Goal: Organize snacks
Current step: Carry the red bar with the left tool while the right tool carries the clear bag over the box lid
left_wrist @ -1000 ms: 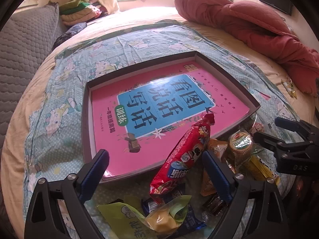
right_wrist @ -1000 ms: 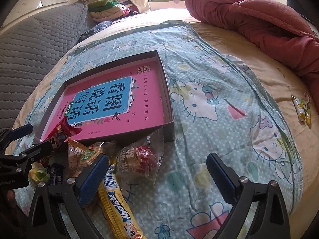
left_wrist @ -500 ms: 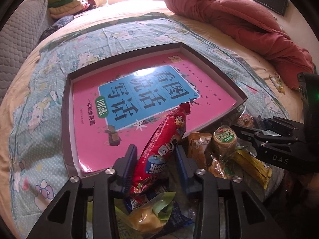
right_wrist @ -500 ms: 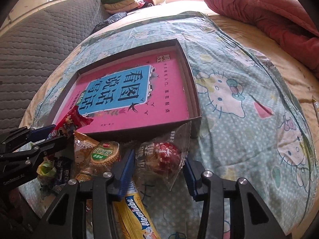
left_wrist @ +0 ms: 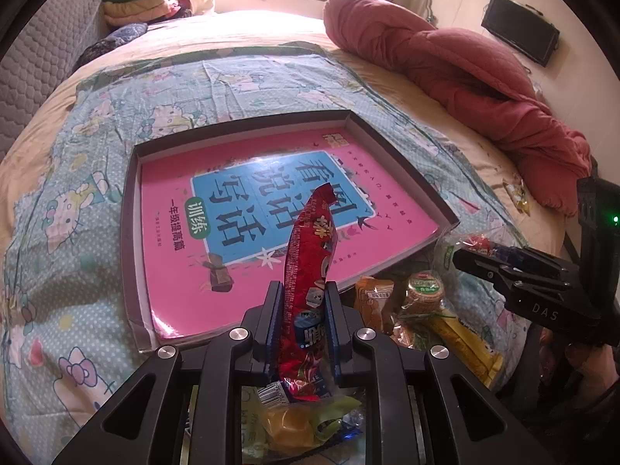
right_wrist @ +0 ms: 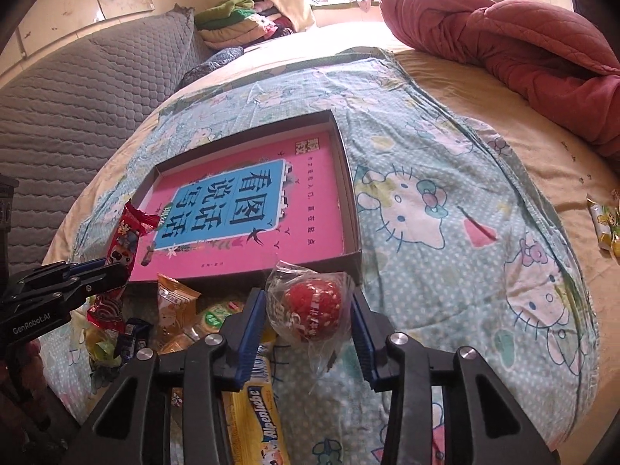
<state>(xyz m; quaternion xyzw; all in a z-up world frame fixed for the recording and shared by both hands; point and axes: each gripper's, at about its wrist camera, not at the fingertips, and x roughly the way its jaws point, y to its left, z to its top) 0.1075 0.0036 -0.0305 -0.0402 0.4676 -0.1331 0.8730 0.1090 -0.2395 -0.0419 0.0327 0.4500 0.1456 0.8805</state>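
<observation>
At nine o'clock on the bed, a grey quilted cushion (right_wrist: 77, 108) lay beside the patterned blue sheet (right_wrist: 445, 178). In the middle of that sheet sat a shallow dark box (left_wrist: 130, 209) with a pink book (left_wrist: 186, 271) lying flat inside it. At six o'clock of the box, the left gripper (left_wrist: 301, 316) was clamped tight on a long red snack packet (left_wrist: 310, 255), whose torn top stood up over the book's blue panel. Just to its three o'clock side a heap of snacks lay on the sheet against the box's near wall: an orange sachet (right_wrist: 174, 302), a round biscuit pack (left_wrist: 422, 290) and a long yellow candy bar (right_wrist: 255, 418). Farther right, the right gripper (right_wrist: 309, 327) was closing its jaws, the blue pads pressing both sides of a clear bag with a red ball snack (right_wrist: 310, 310) inside, at the box's near right corner. At two o'clock a rumpled red quilt (right_wrist: 523, 42) lay across the bed, and a small yellow packet (right_wrist: 604, 224) rested alone at three o'clock.
</observation>
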